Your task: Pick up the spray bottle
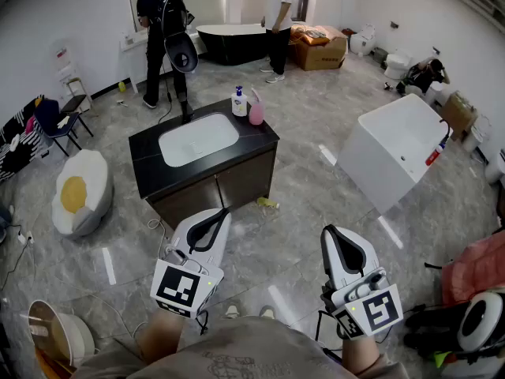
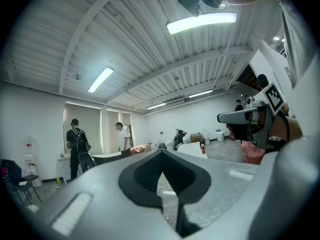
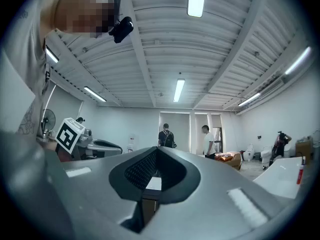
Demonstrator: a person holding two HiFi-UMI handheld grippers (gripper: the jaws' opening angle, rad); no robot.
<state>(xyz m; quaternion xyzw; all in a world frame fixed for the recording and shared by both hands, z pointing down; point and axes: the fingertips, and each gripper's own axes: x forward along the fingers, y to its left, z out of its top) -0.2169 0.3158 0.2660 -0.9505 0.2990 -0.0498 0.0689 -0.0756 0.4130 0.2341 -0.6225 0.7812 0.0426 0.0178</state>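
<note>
A pink spray bottle (image 1: pixel 256 110) with a white head stands on the far right corner of a black vanity top (image 1: pixel 146 147), beside a white bottle with a blue top (image 1: pixel 238 101). My left gripper (image 1: pixel 222 213) and right gripper (image 1: pixel 328 232) are held low, close to my body, well short of the vanity. Both are shut with nothing in them. In the left gripper view the jaws (image 2: pixel 161 155) meet at the tip and point across the room. The right gripper view shows its jaws (image 3: pixel 155 151) closed too. Neither gripper view shows the bottle clearly.
A white sink (image 1: pixel 197 139) is set in the vanity. A white bathtub (image 1: pixel 394 144) stands at the right, an egg-shaped cushion (image 1: pixel 79 189) at the left. Two people (image 1: pixel 162 22) stand by a black tub (image 1: pixel 229 42) at the back. A yellow scrap (image 1: pixel 267 204) lies on the floor.
</note>
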